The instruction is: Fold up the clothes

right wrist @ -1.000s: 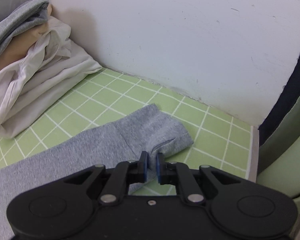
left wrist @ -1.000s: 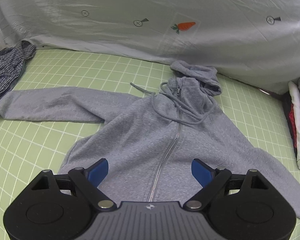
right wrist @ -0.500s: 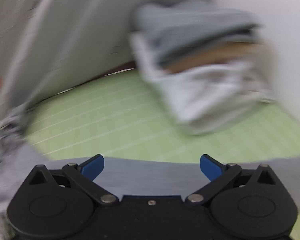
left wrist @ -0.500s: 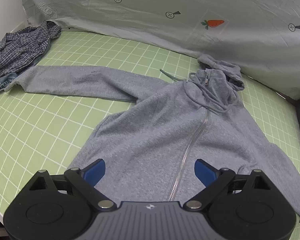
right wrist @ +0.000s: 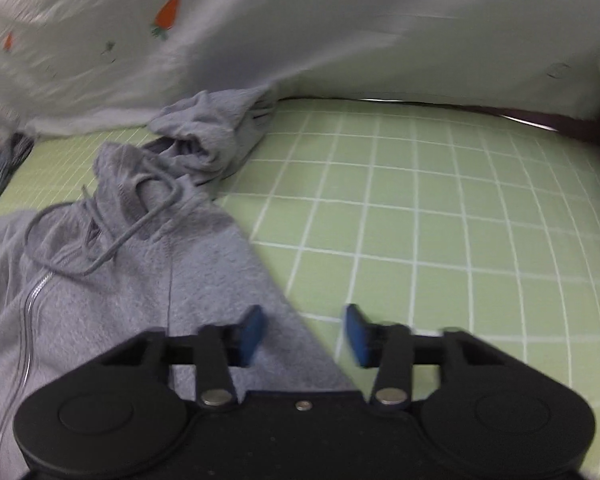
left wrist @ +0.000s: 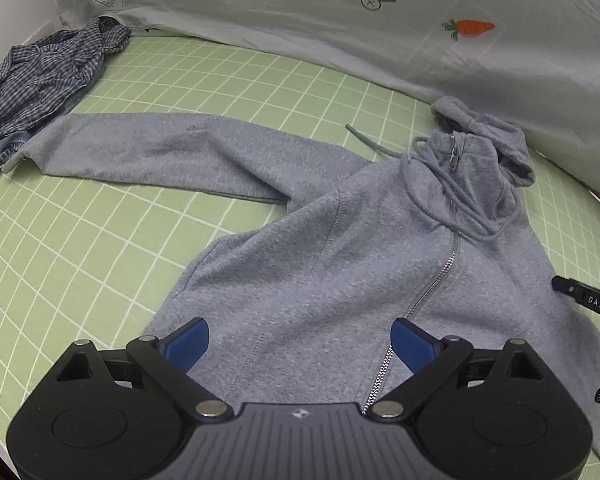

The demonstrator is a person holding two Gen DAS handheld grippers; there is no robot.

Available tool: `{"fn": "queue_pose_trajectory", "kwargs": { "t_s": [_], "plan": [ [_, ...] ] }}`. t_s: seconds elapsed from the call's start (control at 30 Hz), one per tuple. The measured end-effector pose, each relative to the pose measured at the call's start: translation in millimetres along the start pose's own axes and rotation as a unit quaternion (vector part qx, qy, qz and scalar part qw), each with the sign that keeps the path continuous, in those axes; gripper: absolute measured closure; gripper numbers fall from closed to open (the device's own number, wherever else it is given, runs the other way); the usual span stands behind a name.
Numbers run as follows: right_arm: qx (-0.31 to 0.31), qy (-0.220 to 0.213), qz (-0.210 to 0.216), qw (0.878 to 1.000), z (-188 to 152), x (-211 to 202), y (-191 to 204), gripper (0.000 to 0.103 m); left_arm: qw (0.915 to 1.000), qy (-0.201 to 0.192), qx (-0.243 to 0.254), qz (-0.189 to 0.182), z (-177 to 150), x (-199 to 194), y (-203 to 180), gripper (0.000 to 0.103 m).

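Hoodie (left wrist: 340,264) lies zip-up on the worktop (left wrist: 80,248), hood toward the far edge, its long sleeve stretched toward the far left corner beside a checked shirt (left wrist: 40,80). The left gripper (left wrist: 298,336) hovers over the hem, fingers spread wide and empty. The right wrist view alone shows the right gripper (right wrist: 305,322), fingers parted and pinching nothing, astride the hoodie's right side edge, nearer that flank, with bare worktop beyond.

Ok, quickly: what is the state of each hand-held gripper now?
Left hand-held gripper: open wide above the grey hoodie, holding nothing.
Right hand-held gripper: jaws closing, pads apart over the hoodie's edge, gripping nothing.
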State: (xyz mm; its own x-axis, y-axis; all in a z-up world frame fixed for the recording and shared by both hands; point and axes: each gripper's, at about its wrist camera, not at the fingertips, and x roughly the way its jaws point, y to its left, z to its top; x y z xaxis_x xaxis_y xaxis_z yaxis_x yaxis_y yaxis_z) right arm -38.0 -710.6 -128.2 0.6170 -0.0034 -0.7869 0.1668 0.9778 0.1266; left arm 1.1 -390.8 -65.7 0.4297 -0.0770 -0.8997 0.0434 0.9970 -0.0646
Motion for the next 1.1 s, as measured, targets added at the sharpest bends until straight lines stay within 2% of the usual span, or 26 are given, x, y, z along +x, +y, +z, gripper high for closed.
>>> {"fn": "queue_pose_trajectory", "kwargs": {
  "t_s": [0.03, 0.17, 0.23, 0.33, 0.4, 0.43, 0.47, 0.5, 0.53, 0.63, 0.73, 0.8, 0.83, 0.9, 1.0, 1.1],
  "plan": [
    [-0.019, 0.002, 0.002, 1.0, 1.4, 1.3, 1.0, 0.103, 1.0, 0.003, 0.003, 0.0, 0.9, 2.8, -1.7, 0.006],
    [-0.061, -0.005, -0.025, 0.998, 11.7, 9.1, -2.5, 0.103, 0.9998, 0.014, 0.011, -0.003, 3.7, 11.7, -5.4, 0.006],
    [-0.053, -0.008, -0.053, 0.997, 23.7, 18.3, -11.1, 0.103, 0.9998, 0.016, 0.011, -0.002, 4.9, 13.5, -4.8, 0.006],
    [-0.021, -0.014, -0.072, 0.997, 41.2, 25.6, -26.6, 0.103, 0.9999, 0.009, 0.005, -0.002, 7.8, 10.5, -0.8, 0.006],
    [0.008, -0.027, -0.054, 0.998, 47.7, 17.7, -30.6, 0.102, 1.0, 0.002, 0.0, -0.002, 9.3, 7.8, 2.5, 0.006],
    [0.025, -0.03, -0.038, 0.999, 48.8, 12.8, -30.2, 0.093, 1.0, -0.001, -0.006, -0.001, 9.2, 6.1, 5.1, 0.006],
    [0.031, -0.033, -0.025, 0.999, 46.1, 8.1, -26.3, 0.078, 0.9999, -0.003, -0.011, 0.0, 9.1, 4.8, 7.6, 0.006],
    [0.031, -0.034, -0.013, 0.999, 41.7, 3.5, -20.7, 0.058, 0.9999, -0.003, -0.016, 0.0, 8.5, 4.2, 9.9, 0.006],
    [0.024, -0.036, -0.006, 0.999, 35.3, 0.6, -13.3, 0.046, 0.9998, -0.001, -0.021, -0.002, 7.3, 4.3, 12.0, 0.006],
    [-0.005, -0.013, -0.001, 1.0, 17.5, 1.4, 1.3, 0.047, 0.9996, 0.004, -0.026, -0.008, 3.3, 3.6, 15.3, 0.006],
    [-0.009, -0.002, 0.001, 1.0, 4.6, 1.6, 5.9, 0.058, 0.9997, 0.0, -0.023, -0.009, 1.7, 0.6, 15.4, 0.006],
    [-0.011, -0.001, 0.006, 1.0, -1.9, 0.6, 7.7, 0.078, 0.9997, -0.002, -0.023, -0.009, 1.3, -0.5, 15.9, 0.006],
    [-0.017, 0.0, 0.013, 1.0, -3.1, 0.4, 8.8, 0.099, 0.9996, -0.002, -0.025, -0.008, 1.8, 0.1, 16.8, 0.006],
    [-0.042, 0.002, 0.015, 0.999, -0.6, 3.1, 13.2, 0.099, 0.9995, 0.0, -0.031, -0.006, 2.8, 1.6, 18.3, 0.006],
    [-0.079, -0.002, -0.009, 0.997, 6.5, 9.1, 19.9, 0.1, 0.9994, 0.003, -0.034, -0.007, 3.6, 3.6, 17.5, 0.006],
    [-0.052, -0.009, -0.016, 0.998, 17.0, 16.1, 10.0, 0.1, 0.9996, -0.001, -0.027, -0.005, 4.5, 2.7, 15.5, 0.006]
  ]
}}
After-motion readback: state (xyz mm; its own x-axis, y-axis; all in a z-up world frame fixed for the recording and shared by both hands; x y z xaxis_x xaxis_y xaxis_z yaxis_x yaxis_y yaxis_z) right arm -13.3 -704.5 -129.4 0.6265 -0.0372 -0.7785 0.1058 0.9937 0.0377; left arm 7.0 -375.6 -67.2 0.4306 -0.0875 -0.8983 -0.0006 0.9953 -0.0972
